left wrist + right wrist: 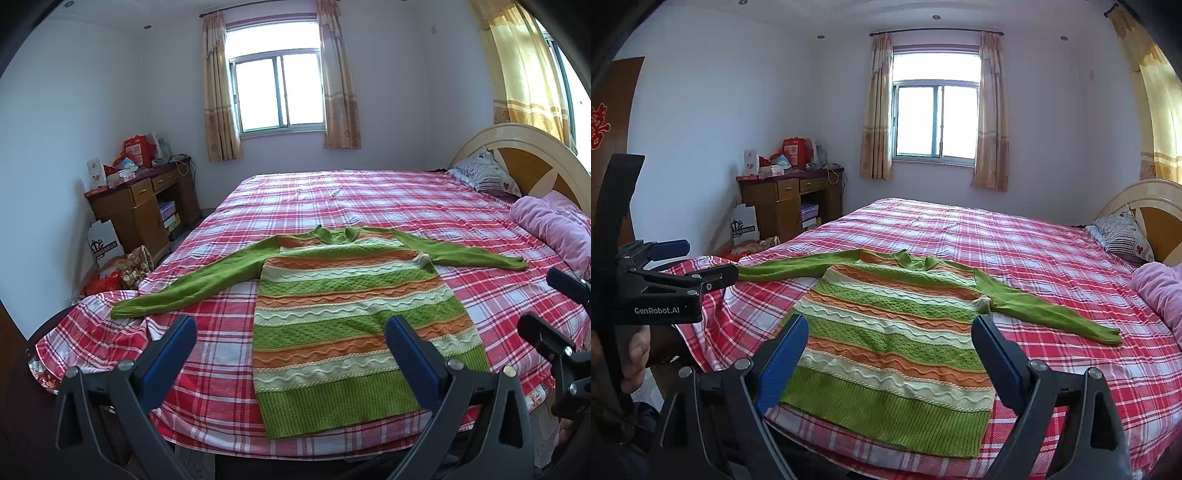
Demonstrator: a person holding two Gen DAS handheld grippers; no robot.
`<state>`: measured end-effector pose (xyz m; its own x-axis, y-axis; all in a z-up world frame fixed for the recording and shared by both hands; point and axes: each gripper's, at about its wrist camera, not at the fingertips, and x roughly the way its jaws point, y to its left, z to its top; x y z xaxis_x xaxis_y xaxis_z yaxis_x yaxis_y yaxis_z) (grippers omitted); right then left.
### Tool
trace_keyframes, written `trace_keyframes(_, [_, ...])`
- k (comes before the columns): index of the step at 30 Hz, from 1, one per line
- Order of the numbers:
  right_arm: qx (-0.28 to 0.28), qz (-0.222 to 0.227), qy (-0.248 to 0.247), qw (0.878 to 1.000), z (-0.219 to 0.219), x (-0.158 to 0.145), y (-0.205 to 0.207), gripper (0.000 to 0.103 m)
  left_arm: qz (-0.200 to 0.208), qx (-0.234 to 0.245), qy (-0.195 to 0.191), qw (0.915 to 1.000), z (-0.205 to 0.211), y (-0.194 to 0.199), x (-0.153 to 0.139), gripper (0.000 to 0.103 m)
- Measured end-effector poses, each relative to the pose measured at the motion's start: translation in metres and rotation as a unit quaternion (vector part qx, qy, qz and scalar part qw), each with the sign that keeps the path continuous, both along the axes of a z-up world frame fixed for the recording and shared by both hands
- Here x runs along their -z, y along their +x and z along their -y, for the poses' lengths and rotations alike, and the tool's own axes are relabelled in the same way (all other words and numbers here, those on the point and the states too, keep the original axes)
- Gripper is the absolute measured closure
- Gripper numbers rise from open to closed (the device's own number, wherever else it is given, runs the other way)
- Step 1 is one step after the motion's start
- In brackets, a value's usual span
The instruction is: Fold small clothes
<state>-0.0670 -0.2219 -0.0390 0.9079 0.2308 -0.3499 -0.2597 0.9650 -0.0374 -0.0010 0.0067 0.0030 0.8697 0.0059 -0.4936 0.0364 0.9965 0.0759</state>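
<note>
A small knit sweater (354, 314) with green, orange and cream stripes lies flat on the bed, hem toward me, both green sleeves spread out to the sides. It also shows in the right wrist view (897, 336). My left gripper (290, 332) is open and empty, held above the near edge of the bed over the sweater's lower left part. My right gripper (890, 332) is open and empty above the hem. The left gripper also shows at the left of the right wrist view (679, 266), and the right gripper at the right of the left wrist view (546, 306).
The bed (369, 199) has a red plaid sheet. A pillow (484, 177) and a pink blanket (554, 229) lie by the headboard at the right. A wooden desk (144, 206) with boxes and bags stands left of the bed.
</note>
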Motion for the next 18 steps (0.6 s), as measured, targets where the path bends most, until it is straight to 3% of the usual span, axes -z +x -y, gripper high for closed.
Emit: trace_keyframes(18, [-0.001,-0.002,0.000,1.000,-0.0008,0.0012,0.0005,0.013,-0.001,0.001,-0.003,1.0000,0.0012,0.0016,0.0030,0.000])
